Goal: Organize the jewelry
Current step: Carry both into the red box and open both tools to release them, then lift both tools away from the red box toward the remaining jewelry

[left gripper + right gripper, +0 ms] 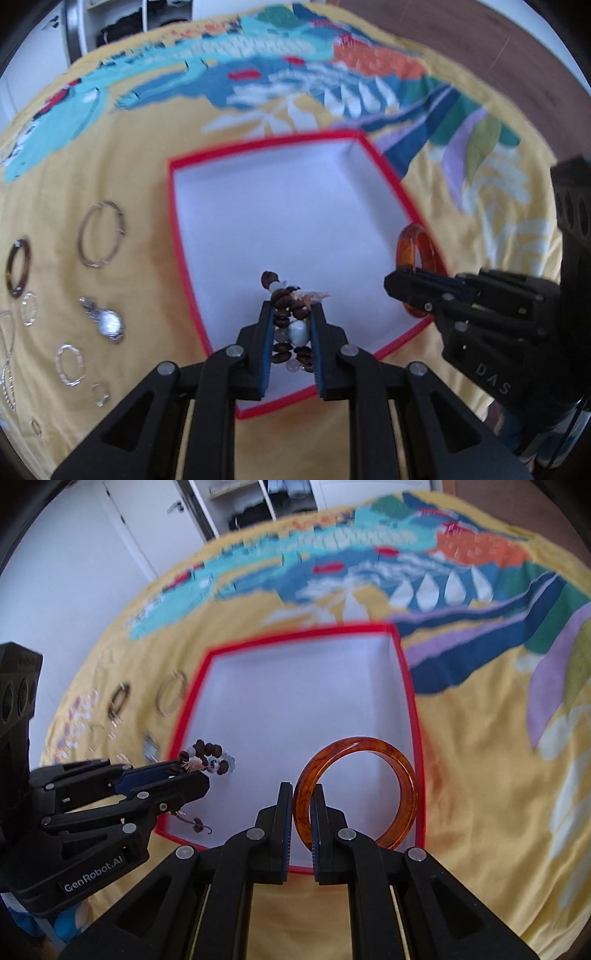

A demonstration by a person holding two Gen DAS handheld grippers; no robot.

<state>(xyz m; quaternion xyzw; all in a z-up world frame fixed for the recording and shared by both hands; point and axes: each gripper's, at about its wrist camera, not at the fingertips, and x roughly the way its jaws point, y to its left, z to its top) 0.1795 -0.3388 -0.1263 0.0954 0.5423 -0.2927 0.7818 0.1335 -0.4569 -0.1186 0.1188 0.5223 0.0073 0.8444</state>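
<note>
Left wrist view shows the left gripper [291,314] at bottom centre, pinching a bunched brown-and-white bead bracelet [290,317] over the near part of a shallow white box with a red rim [170,206]. At right, the right gripper [410,291] clamps an amber bangle [404,251] by its edge, above the box's right rim. On the yellow patterned cloth [122,155], left of the box, lie a silver bangle [100,233], a dark oval ring [17,267], a watch [105,321] and several small clear rings [69,364].
</note>
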